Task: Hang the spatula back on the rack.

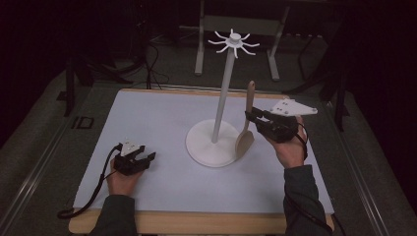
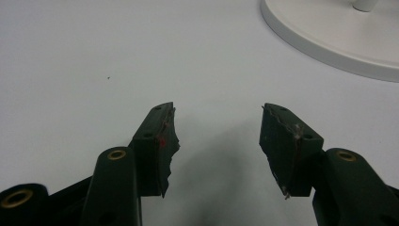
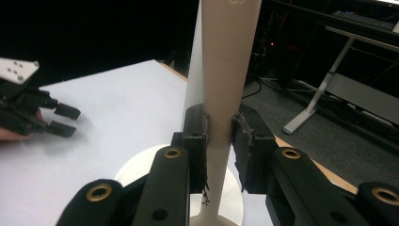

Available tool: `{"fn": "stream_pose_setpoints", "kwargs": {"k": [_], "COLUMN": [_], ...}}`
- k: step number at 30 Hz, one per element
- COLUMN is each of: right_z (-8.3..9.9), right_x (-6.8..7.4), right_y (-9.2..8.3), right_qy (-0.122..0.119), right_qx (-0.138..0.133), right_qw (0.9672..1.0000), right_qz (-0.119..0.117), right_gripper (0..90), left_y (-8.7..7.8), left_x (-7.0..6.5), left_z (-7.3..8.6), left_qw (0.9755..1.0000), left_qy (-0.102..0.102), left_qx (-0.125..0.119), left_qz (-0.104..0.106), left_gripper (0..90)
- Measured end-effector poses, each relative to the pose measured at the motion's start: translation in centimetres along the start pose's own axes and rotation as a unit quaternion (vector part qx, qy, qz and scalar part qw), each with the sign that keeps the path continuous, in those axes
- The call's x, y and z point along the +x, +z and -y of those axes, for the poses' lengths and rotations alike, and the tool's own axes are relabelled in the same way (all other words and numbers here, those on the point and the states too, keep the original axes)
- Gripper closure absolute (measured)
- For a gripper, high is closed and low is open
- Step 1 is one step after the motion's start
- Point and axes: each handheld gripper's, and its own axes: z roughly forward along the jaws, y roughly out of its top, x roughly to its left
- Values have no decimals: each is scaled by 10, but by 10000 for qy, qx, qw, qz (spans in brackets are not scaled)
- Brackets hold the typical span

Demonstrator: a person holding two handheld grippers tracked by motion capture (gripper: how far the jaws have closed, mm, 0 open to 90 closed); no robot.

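A pale wooden spoon [image 1: 245, 140] stands upright, handle up, its bowl low beside the right edge of the white stand's round base [image 1: 206, 147]. My right gripper [image 1: 250, 117] is shut on the spoon's handle about midway up. In the right gripper view the handle [image 3: 226, 56] rises between the two pads [image 3: 195, 136], which press on it from both sides. The stand's thin pole [image 1: 223, 88] carries a ring of hooks [image 1: 234, 41] at the top. My left gripper [image 1: 150, 157] rests on the white table top at the left, open, with nothing between its jaws [image 2: 217, 113].
The white board [image 1: 162, 118] lies on a wooden table with a bare edge at the front [image 1: 196, 222]. Dark floor, cables and metal frame legs [image 1: 199, 49] lie beyond the far edge. The stand's base [image 2: 329, 37] lies ahead and to the right of the left gripper.
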Motion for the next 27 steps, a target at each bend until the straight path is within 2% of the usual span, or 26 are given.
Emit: {"fn": "stream_pose_setpoints", "kwargs": {"k": [10, 27], "right_z": [-4, -18], "right_x": [1, 0], "right_y": [0, -7], "right_qy": [238, 351], "right_qx": [-134, -272], "right_qw": [9996, 9989], "right_qz": [58, 119], "right_gripper": [757, 757], "left_y": [0, 0], "left_x": [0, 0], "left_z": [0, 0], "left_qw": [10000, 10000], "left_qy": [-1, -11], "left_qx": [-4, -6], "left_qz": [8, 12], "left_gripper": [459, 459]}}
